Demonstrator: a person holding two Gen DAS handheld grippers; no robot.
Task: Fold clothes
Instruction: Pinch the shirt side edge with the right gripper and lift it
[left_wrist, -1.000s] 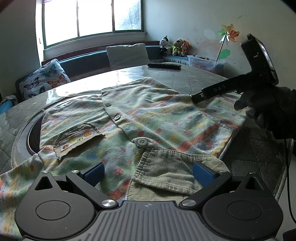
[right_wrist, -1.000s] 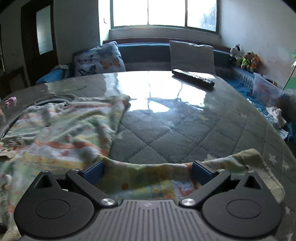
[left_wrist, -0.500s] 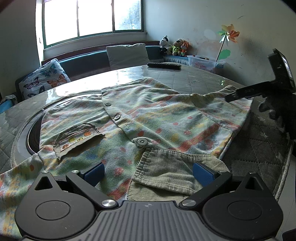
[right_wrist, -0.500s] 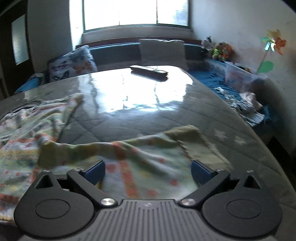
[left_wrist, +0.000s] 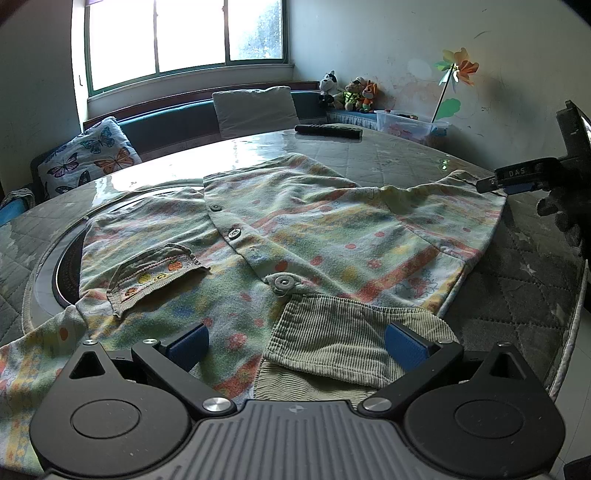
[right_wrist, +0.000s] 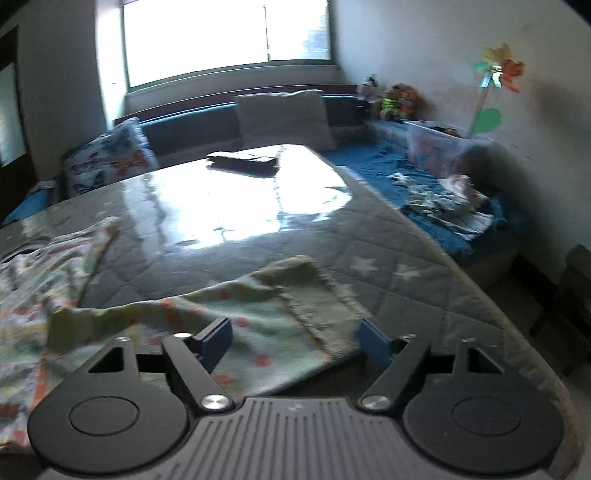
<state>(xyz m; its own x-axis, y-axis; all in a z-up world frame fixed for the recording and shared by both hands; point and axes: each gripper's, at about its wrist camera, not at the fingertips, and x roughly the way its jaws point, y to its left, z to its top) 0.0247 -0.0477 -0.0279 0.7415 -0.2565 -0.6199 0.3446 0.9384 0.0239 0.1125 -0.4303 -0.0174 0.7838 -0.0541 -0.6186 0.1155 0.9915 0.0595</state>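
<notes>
A pastel patterned cardigan lies flat, buttoned side up, on the round quilted table. It has a small embroidered pocket and a corduroy pocket. My left gripper is open just above the hem, one finger on each side of the corduroy pocket. The right gripper, held by a gloved hand, sits at the outer end of the spread right sleeve. In the right wrist view the right gripper is open over that sleeve, whose corduroy cuff lies flat on the table.
A long black object lies at the table's far side. A dark round inset shows under the cardigan's left part. The table edge drops off close on the right. A cushioned bench with loose clothes stands beyond.
The right gripper has drawn back to the right, from over the cardigan's body to the sleeve's end. The sleeve now lies stretched out toward the table's right edge. The left gripper has stayed put.
</notes>
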